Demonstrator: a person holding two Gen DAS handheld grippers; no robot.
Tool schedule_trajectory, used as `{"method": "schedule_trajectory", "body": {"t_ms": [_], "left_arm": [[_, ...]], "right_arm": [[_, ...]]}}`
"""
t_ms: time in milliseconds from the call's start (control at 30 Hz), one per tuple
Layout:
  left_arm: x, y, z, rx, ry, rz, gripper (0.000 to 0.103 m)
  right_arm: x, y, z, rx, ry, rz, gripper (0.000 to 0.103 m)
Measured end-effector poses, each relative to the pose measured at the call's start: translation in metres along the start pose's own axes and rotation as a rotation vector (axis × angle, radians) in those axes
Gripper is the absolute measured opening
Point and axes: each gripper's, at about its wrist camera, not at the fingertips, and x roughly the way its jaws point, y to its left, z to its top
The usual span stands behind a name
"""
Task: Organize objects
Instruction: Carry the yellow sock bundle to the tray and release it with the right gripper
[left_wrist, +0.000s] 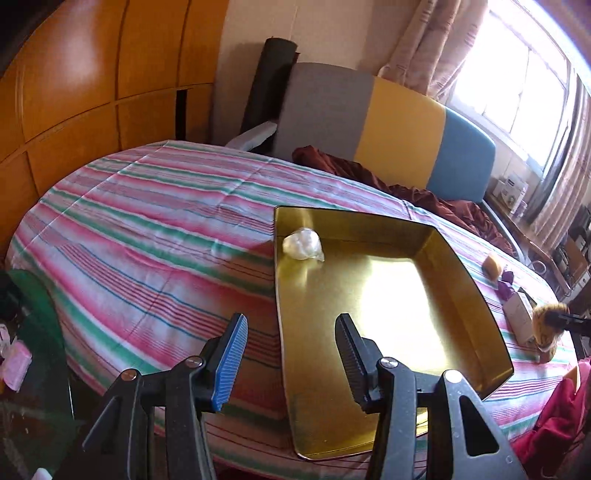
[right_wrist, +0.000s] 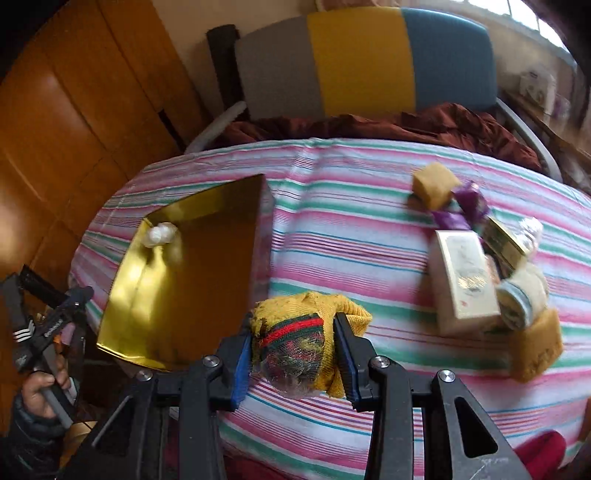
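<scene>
Right gripper (right_wrist: 293, 347) clamped on a yellow rolled sock (right_wrist: 299, 332) above the striped tablecloth (right_wrist: 332, 236), left gripper (left_wrist: 291, 354) parted and empty over the gold tray (left_wrist: 458, 280), white wad (left_wrist: 303, 244) in its corner

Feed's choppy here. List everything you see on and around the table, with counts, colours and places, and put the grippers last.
Shallow gold metal tray: one, on the table's left.
Crumpled white plastic wad: one, in the tray's far corner.
Striped pink, green and white tablecloth: one, covering the table.
Yellow knitted roll with red and green band: one, held above the near edge.
Tan sponge block: one, far right.
Purple wrapper: one, beside the sponge.
White and gold carton: one, in the right pile.
Grey, yellow and blue chair: one, behind the table.
Left gripper: fingers apart, empty.
Right gripper: clamped on the roll.
</scene>
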Motion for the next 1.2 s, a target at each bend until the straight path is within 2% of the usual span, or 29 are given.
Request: {"method": "schedule_trajectory", "body": {"t_ms": [200, 400, 533, 567, 600, 633, 667, 833, 1000, 1133, 1200], "left_arm": [[0.001, 0.007, -0.002, -0.025, -0.004, 0.008, 0.05], [0.004, 0.014, -0.003, -0.049, 0.003, 0.015, 0.05], [0.008, 0.014, -0.004, -0.048, 0.012, 0.017, 0.05], [0.008, 0.015, -0.004, -0.048, 0.013, 0.016, 0.05], [0.008, 0.015, -0.005, -0.048, 0.013, 0.015, 0.05], [0.008, 0.015, -0.005, -0.045, 0.012, 0.014, 0.05], [0.009, 0.015, -0.005, -0.041, 0.012, 0.014, 0.05], [0.012, 0.009, -0.009, -0.028, 0.03, 0.005, 0.05], [0.009, -0.003, -0.013, 0.005, 0.026, -0.036, 0.05], [0.009, -0.015, -0.017, 0.028, 0.024, -0.048, 0.05], [0.008, -0.022, -0.018, 0.043, 0.027, -0.056, 0.05]], "right_arm": [[0.05, 0.091, 0.026, -0.135, 0.019, 0.145, 0.041], [0.122, 0.162, 0.05, -0.168, 0.069, 0.236, 0.042], [0.151, 0.189, 0.064, -0.144, 0.033, 0.276, 0.055], [0.155, 0.193, 0.065, -0.143, 0.023, 0.273, 0.063], [0.155, 0.195, 0.067, -0.139, 0.012, 0.266, 0.068], [0.154, 0.195, 0.066, -0.136, -0.002, 0.265, 0.08], [0.152, 0.194, 0.065, -0.142, -0.021, 0.261, 0.086], [0.129, 0.179, 0.057, -0.175, -0.1, 0.169, 0.102], [0.097, 0.158, 0.05, -0.207, -0.218, 0.044, 0.103], [0.065, 0.141, 0.04, -0.234, -0.362, -0.08, 0.103], [0.053, 0.131, 0.038, -0.236, -0.381, -0.126, 0.103]]}}
